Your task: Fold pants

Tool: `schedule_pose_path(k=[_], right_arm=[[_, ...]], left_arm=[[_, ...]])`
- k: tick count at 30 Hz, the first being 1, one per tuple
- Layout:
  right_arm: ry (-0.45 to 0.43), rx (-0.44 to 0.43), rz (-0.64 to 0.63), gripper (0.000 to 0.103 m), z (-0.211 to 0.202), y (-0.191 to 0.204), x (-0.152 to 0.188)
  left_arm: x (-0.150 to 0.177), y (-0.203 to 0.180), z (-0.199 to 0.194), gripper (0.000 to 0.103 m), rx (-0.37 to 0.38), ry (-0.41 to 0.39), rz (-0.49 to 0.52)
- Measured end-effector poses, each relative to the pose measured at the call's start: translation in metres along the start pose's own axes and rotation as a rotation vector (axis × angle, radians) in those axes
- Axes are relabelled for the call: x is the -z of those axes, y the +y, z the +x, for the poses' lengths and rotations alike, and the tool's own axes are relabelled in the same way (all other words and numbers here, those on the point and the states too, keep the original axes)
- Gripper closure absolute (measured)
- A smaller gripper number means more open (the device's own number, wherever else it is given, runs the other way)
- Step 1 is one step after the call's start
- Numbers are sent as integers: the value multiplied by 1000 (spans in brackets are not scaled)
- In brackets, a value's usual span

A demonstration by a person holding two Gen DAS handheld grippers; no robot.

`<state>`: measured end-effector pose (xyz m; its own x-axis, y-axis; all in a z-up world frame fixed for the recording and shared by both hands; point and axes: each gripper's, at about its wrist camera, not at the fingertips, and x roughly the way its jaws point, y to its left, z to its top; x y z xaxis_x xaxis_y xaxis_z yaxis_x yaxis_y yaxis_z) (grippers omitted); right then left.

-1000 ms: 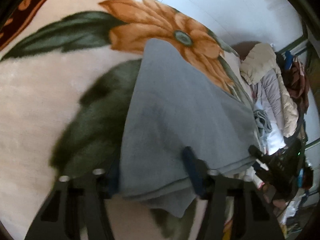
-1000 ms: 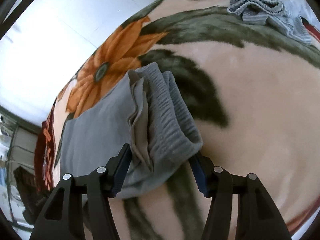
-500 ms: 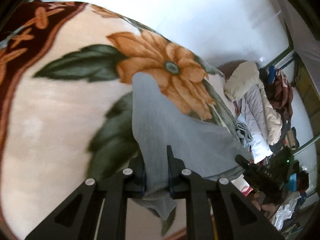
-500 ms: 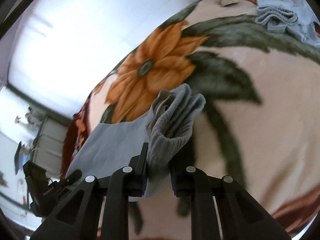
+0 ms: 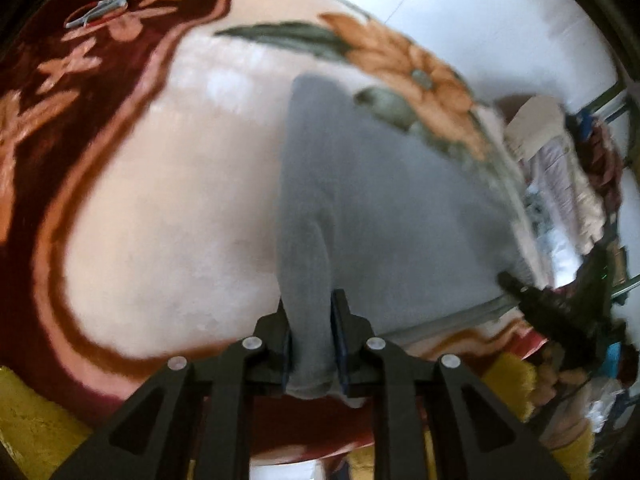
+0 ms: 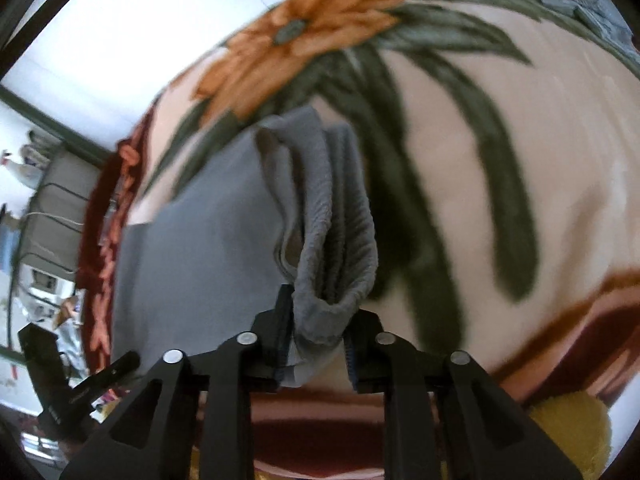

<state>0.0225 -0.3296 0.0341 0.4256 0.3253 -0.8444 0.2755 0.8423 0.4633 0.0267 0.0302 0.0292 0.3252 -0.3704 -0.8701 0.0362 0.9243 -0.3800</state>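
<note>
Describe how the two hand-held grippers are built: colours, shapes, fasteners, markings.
Both look alike. The left hand-held gripper and right hand-held gripper each have two matte black fingers on angular black frames with triangular cut-outs, four round silver fasteners in a row, and blue pads on the inner faces. No cables, sleeves or readable markings show.

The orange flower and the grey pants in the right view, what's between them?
Dark green leaves printed on the plush blanket lie between the orange flower and the grey fabric pants, in the right wrist view.

Black hand-held gripper [image 5: 310, 336] frames, silver screws, blue-edged pads
</note>
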Motion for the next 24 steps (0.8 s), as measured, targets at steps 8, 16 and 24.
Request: schedule_pose_path(k=[8, 16, 24], right_arm=[[-51, 49, -7, 70, -28, -4, 5], [-172, 69, -201, 69, -52, 38, -13], [-156, 61, -300, 69, 0, 62, -42]], left_arm=[[-6, -7, -32, 67, -78, -94, 32], [-53, -45, -24, 57, -38, -164, 103], [-99, -57, 27, 57, -20, -175, 136]])
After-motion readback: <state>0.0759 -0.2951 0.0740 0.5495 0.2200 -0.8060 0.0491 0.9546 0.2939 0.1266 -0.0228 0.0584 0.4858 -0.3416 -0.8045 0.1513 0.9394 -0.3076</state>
